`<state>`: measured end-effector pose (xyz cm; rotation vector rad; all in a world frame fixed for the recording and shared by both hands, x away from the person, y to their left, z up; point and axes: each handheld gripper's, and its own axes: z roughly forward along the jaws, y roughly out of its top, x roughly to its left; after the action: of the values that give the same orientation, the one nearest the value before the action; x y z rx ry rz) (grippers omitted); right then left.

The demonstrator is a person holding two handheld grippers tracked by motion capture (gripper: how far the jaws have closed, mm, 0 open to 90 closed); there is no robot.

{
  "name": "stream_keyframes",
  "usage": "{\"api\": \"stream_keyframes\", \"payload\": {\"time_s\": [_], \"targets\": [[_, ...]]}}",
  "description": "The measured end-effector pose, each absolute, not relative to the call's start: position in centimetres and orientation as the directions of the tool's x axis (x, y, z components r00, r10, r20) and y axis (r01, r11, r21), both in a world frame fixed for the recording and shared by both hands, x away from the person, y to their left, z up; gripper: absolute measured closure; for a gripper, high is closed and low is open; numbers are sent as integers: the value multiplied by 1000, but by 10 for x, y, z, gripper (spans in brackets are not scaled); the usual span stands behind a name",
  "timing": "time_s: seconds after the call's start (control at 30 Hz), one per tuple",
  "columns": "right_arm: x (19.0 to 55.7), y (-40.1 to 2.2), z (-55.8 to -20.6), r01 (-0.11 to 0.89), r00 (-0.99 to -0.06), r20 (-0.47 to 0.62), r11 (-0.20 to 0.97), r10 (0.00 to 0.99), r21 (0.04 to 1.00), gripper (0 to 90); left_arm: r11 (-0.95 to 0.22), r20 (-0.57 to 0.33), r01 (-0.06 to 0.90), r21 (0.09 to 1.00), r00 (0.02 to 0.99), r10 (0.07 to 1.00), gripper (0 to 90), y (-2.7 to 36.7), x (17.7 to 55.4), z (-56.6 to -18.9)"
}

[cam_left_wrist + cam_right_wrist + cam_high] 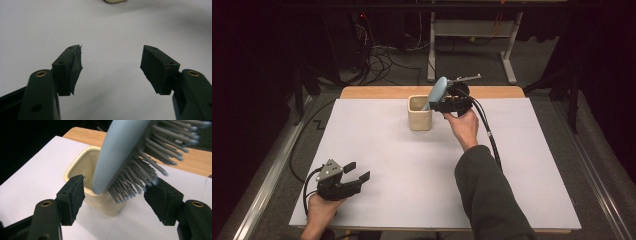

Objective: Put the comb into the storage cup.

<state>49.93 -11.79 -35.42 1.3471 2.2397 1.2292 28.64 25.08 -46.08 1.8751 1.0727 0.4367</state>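
High view: the left gripper (353, 171) rests at the near left, jaws spread and empty. At centre far, the hairbrush (436, 93) stands handle-down in the cream cup (420, 113). The right gripper (117, 192) has released it, jaws apart beside the bristles. Placement appears complete; the next move calls for a clean withdrawal without tipping the brush.

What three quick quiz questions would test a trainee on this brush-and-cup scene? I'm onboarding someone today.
1. True or false: the hairbrush stands with its handle end inside the cream cup.
2. Which gripper is beside the cup: A left, B right?
3. What lies between the left gripper's jaws?

Key:
1. True; it leans out over the rim, bristles facing the right gripper.
2. B; its jaws are open on either side of the brush without pressing it.
3. Nothing; they are open over the white table cover.
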Motion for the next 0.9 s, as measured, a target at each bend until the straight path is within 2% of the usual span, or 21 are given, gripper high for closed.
{"api": "stream_keyframes", "payload": {"time_s": [0.47, 0.9], "targets": [[487, -139, -356, 592, -535, 182, 212, 825, 778, 345, -206, -135, 508, 837, 555, 821, 339, 251, 288, -462], [474, -151, -355, 552, -567, 135, 253, 812, 794, 367, -198, -141, 511, 837, 551, 823, 339, 252, 288, -462]]}}
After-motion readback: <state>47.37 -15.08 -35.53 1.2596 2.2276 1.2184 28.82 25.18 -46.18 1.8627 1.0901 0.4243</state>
